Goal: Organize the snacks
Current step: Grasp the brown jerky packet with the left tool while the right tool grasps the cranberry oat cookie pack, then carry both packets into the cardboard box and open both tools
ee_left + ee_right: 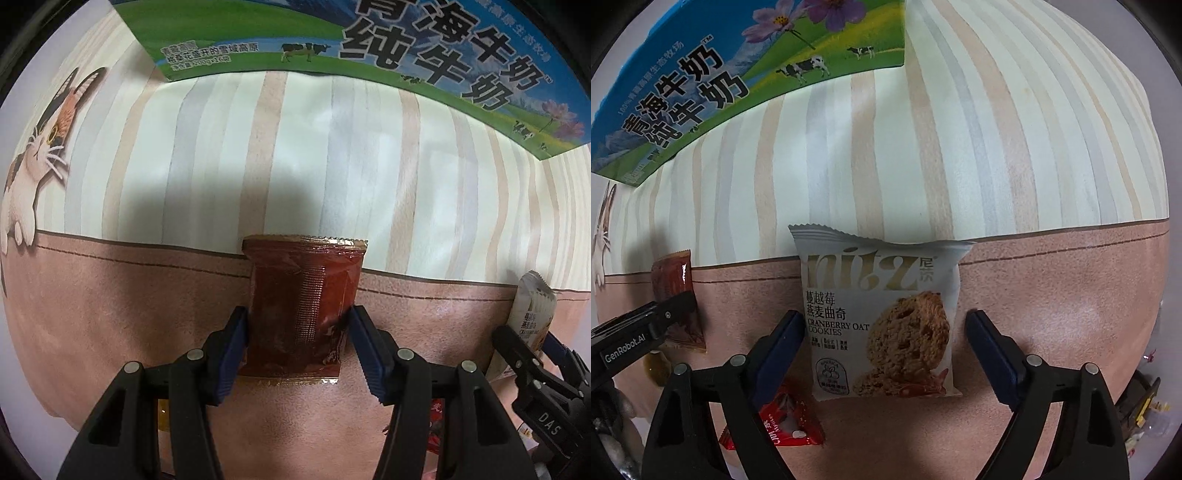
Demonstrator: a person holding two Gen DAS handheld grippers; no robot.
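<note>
Pink-and-striped cloth covers the surface (1052,295). Nearest, the left gripper (297,325) clamps its fingers on the dark red snack packet (301,295); the right gripper (884,332) stands spread, fingers clear of the cranberry oat cookie packet (882,314) between them. Beyond stands the milk carton (369,48).

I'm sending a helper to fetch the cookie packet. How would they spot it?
Find the milk carton on the striped tablecloth. Nearer you, on the pink band, the cookie packet lies between the right tongs. It is white with a cookie picture, unlike the dark red packet.
</note>
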